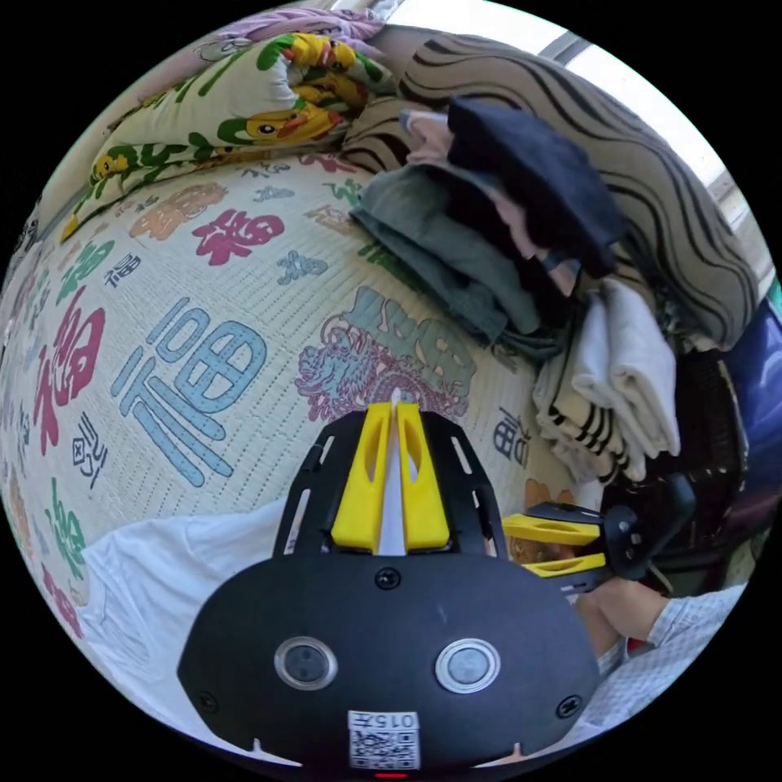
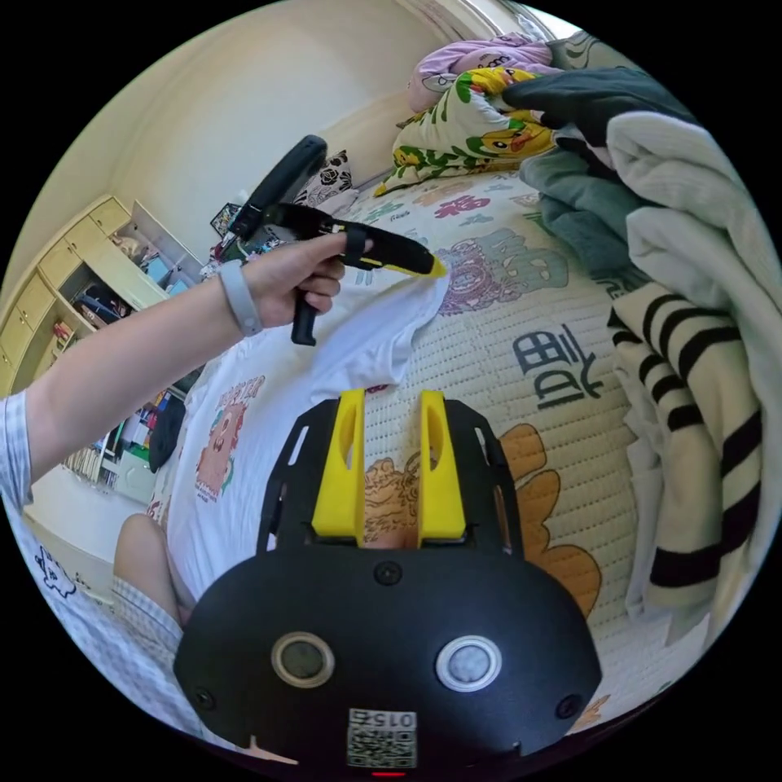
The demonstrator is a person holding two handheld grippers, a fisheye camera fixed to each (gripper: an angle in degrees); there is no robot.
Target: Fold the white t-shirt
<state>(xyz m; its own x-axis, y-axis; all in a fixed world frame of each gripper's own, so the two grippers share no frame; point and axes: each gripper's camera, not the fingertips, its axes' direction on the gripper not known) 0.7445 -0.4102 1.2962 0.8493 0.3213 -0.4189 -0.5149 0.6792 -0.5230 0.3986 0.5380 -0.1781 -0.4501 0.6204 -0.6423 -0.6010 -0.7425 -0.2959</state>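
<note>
In the left gripper view, the left gripper has its yellow jaws pressed together on a thin fold of white cloth that stands up between them and pokes out past the tips. The rest of the white t-shirt trails back beneath and behind the gripper body, lying on the printed bed mat under it. Beyond the jaw tips the mat is bare as far as a stack of folded clothes. Off to one side of the body, the right gripper comes in with a gap between its jaws and nothing in them.

In the right gripper view, the right gripper has its jaws spread apart over the mat, holding nothing. Ahead of the tips and a little to the side, a hand holds the left gripper, which pinches the edge of the t-shirt near a sleeve and lifts it off the mat. The shirt's body, print facing up, runs back alongside the right gripper and just beside its near jaw.

This looks like an early step, judging by the shirt lying mostly flat: one side is grasped for a fold. The next move likely calls for the right gripper to close on a matching edge lower down, so both can carry that side across together.
</note>
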